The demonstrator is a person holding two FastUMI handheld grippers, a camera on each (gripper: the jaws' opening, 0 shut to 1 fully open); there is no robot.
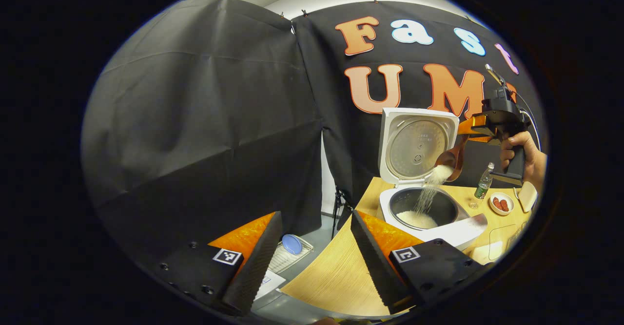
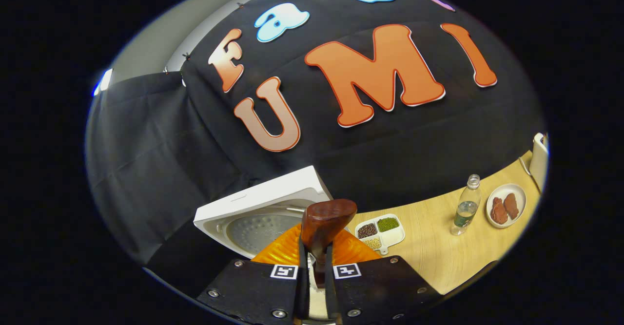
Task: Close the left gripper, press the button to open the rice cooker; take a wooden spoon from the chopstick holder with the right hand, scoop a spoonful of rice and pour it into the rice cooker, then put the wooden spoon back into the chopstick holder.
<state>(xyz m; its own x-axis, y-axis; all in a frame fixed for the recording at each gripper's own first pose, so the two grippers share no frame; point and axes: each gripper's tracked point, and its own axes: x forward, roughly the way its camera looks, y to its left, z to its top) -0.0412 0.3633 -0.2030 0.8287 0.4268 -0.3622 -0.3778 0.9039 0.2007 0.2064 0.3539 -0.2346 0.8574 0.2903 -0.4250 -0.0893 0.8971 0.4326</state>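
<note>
Wooden spoon (image 1: 451, 162) clamped in right gripper (image 2: 316, 266), tipped over cooker (image 1: 429, 213) pot, rice (image 1: 428, 196) streaming in. Lid (image 1: 417, 144) upright behind pot. Left gripper (image 1: 312, 252) fingers spread, empty, near cooker over table (image 1: 336, 276) edge. Right of cooker: bottle (image 1: 483, 182), plate (image 1: 501, 203) with red pieces, grain tray (image 2: 380, 232).

Rice cooker (image 1: 429, 203): white body, grey inner pot, silvery lid lining; rice (image 1: 417, 219): white; wooden spoon (image 2: 325, 227): reddish-brown, glossy; table (image 1: 336, 276): pale wood grain; plate (image 2: 507, 205), right edge: white, red-brown contents; bottle (image 2: 466, 205): clear, green label.
</note>
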